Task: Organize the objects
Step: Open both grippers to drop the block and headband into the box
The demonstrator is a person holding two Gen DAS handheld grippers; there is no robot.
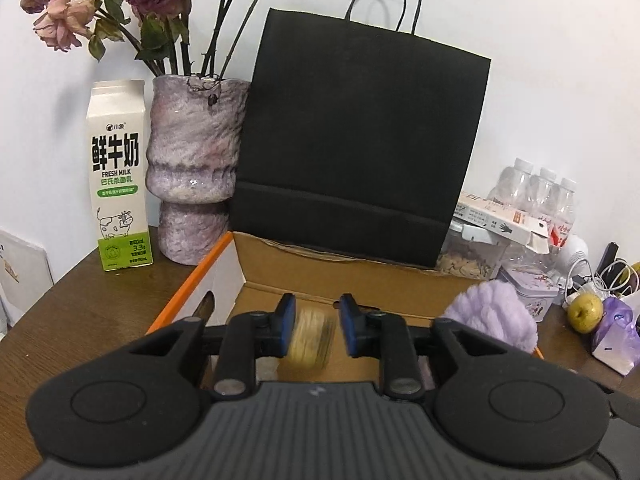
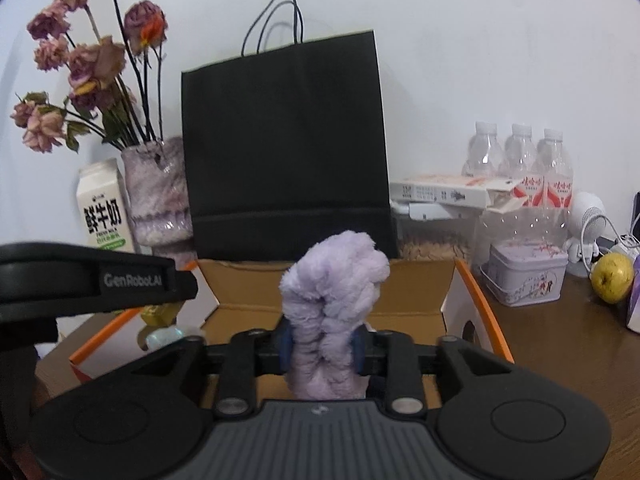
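An open cardboard box (image 1: pixel 360 276) with orange-edged white flaps sits on the wooden table, in front of a black paper bag (image 1: pixel 360 136). My left gripper (image 1: pixel 316 326) hangs over the box with its blue pads apart. A blurred yellowish item (image 1: pixel 312 338) lies between them, close to the left pad and clear of the right one. My right gripper (image 2: pixel 322 346) is over the same box (image 2: pixel 416 276), its pads pressed into a purple fluffy item (image 2: pixel 332 300) that stands upright. That purple fluffy item (image 1: pixel 492 312) also shows at the right of the left wrist view.
Behind the box to the left stand a purple vase (image 1: pixel 192 168) of dried roses and a milk carton (image 1: pixel 118 176). To the right are water bottles (image 2: pixel 520 160), a flat white carton (image 2: pixel 444 192), a lilac tin (image 2: pixel 528 276), a yellow fruit (image 2: pixel 612 276) and cables (image 1: pixel 600 280).
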